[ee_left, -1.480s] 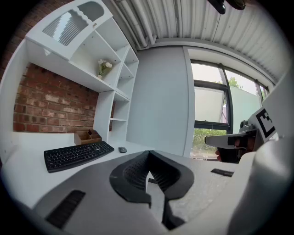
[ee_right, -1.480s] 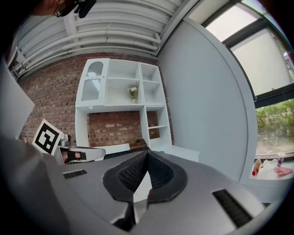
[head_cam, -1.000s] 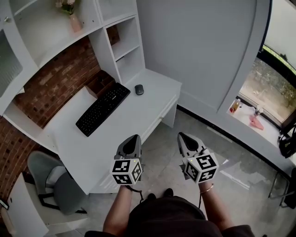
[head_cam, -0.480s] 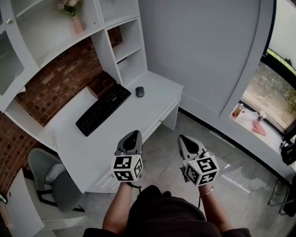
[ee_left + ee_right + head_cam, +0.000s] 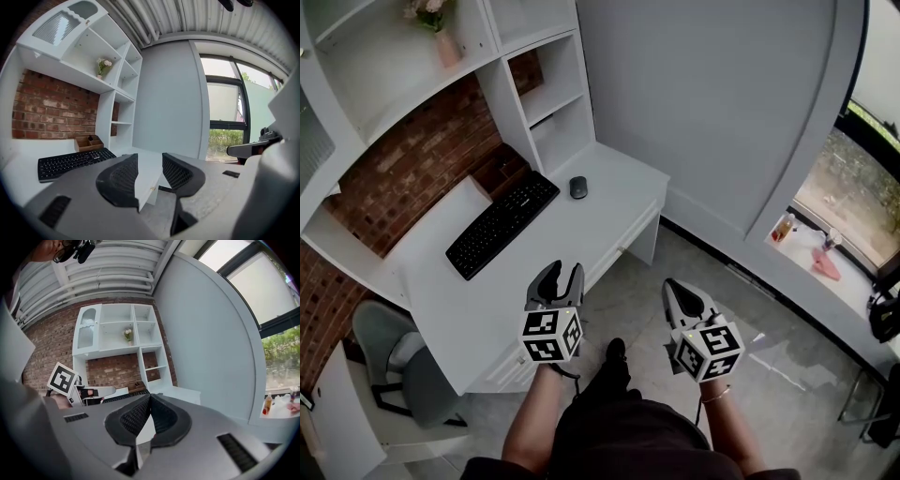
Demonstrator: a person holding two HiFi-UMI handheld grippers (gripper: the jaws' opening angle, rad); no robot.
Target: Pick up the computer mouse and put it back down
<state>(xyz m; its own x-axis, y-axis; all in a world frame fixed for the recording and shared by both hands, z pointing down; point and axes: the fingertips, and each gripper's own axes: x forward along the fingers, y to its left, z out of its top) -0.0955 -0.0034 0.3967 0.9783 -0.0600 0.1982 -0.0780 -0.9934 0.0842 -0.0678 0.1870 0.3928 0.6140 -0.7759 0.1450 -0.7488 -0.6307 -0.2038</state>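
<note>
Computer mouse (image 5: 578, 187) well ahead of left gripper (image 5: 562, 273), jaws just opening, empty; right gripper (image 5: 675, 287) together, empty. I'm on approach, nxt reach fwd

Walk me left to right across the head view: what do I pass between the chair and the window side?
grey chair → black keyboard → computer mouse → right gripper → small bottle → pink object. The left gripper is left out because it overlaps the keyboard and the mouse across the frame.
</note>
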